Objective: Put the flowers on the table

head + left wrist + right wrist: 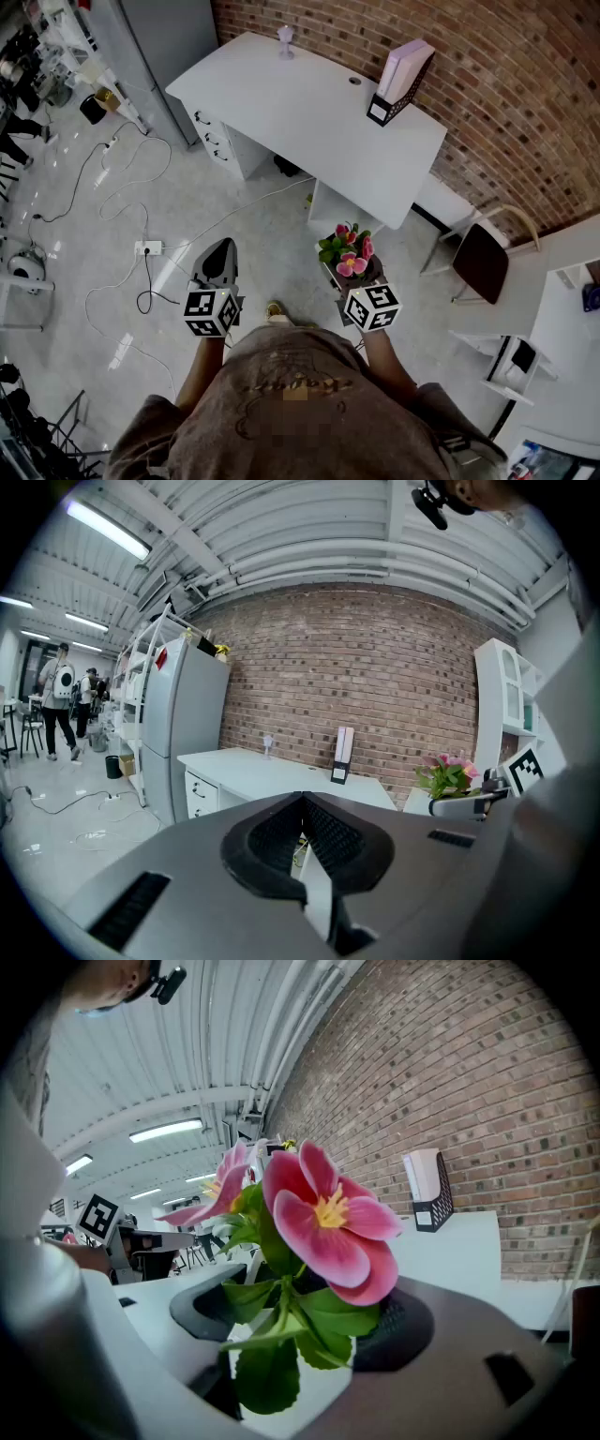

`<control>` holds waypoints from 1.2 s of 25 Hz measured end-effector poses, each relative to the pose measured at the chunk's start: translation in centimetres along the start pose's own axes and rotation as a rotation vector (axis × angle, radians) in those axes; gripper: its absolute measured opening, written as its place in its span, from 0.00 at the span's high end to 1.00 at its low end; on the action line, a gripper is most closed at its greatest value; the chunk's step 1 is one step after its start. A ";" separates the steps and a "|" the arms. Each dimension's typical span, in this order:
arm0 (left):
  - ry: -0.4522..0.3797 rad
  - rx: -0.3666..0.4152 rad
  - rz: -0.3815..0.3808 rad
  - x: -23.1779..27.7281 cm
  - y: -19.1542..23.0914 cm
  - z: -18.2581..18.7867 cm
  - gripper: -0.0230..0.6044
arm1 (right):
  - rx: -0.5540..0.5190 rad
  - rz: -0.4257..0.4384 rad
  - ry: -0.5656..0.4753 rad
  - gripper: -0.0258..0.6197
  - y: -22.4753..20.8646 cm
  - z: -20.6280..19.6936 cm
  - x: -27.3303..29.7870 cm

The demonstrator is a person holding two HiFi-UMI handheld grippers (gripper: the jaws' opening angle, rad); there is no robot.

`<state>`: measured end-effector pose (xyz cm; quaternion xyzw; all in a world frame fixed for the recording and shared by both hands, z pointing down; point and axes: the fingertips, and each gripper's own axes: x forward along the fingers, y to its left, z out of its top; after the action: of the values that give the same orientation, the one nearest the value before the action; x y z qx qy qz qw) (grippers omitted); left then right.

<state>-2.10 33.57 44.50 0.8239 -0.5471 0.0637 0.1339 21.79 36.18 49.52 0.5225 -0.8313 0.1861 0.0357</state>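
Pink flowers (349, 251) with green leaves stand in a small white pot, and my right gripper (359, 277) is shut on that pot, held above the floor. Seen from the right gripper view, the blossoms (323, 1218) fill the middle and the white pot (314, 1387) sits between the dark jaw pads. My left gripper (217, 264) is shut with nothing in it; its pads meet in the left gripper view (305, 829). The white table (309, 112) stands ahead against the brick wall, a step or so beyond both grippers. The flowers (448, 774) also show at the right of the left gripper view.
On the table stand a pink-and-white file holder (401, 80) at the right end and a small glass (286, 41) at the back. A chair (481, 258) sits right of the table. Cables and a power strip (148, 248) lie on the floor to the left.
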 end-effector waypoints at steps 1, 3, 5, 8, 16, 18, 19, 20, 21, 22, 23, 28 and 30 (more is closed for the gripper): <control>-0.001 0.000 -0.002 0.1 -0.1 0.0 0.93 | -0.001 0.001 0.000 0.42 0.0 0.0 0.0; -0.003 -0.001 -0.006 0.3 -0.3 0.1 0.93 | -0.002 0.001 -0.001 0.42 -0.1 0.0 0.1; -0.001 -0.001 -0.010 0.4 -0.3 0.0 0.93 | -0.002 -0.002 0.000 0.42 -0.2 0.0 0.2; 0.005 -0.002 -0.014 0.6 -0.2 -0.2 0.93 | 0.003 -0.002 0.003 0.42 -0.1 -0.2 0.4; 0.024 0.002 -0.017 0.7 1.6 -0.4 0.93 | 0.034 0.024 0.015 0.42 1.5 -0.3 2.2; 0.040 -0.003 -0.033 0.8 2.2 -0.5 0.93 | 0.027 0.025 0.014 0.42 2.1 -0.3 3.1; 0.047 -0.008 -0.041 0.9 2.6 -0.5 0.93 | 0.023 0.025 0.011 0.42 2.5 -0.3 3.6; 0.050 -0.009 -0.046 0.9 3.1 -0.5 0.93 | 0.020 0.023 0.008 0.42 2.8 -0.3 4.0; 0.050 -0.007 -0.048 1.0 3.6 -0.6 0.93 | 0.017 0.020 0.005 0.42 3.0 -0.2 4.5; 0.048 -0.005 -0.051 1.2 4.0 -0.6 0.93 | 0.013 0.016 0.001 0.42 3.2 -0.1 4.9; 0.045 -0.003 -0.054 1.4 4.4 -0.6 0.93 | 0.009 0.013 -0.002 0.42 3.3 0.0 5.2; 0.045 -0.003 -0.083 2.7 5.7 -0.2 0.93 | -0.003 -0.004 -0.007 0.42 3.2 0.9 7.0; 0.041 -0.003 -0.078 3.3 6.6 -0.2 0.93 | -0.008 -0.003 -0.007 0.42 3.3 1.1 7.9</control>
<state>-6.83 28.35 46.50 0.8429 -0.5118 0.0743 0.1485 15.45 30.29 49.57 0.5242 -0.8314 0.1808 0.0352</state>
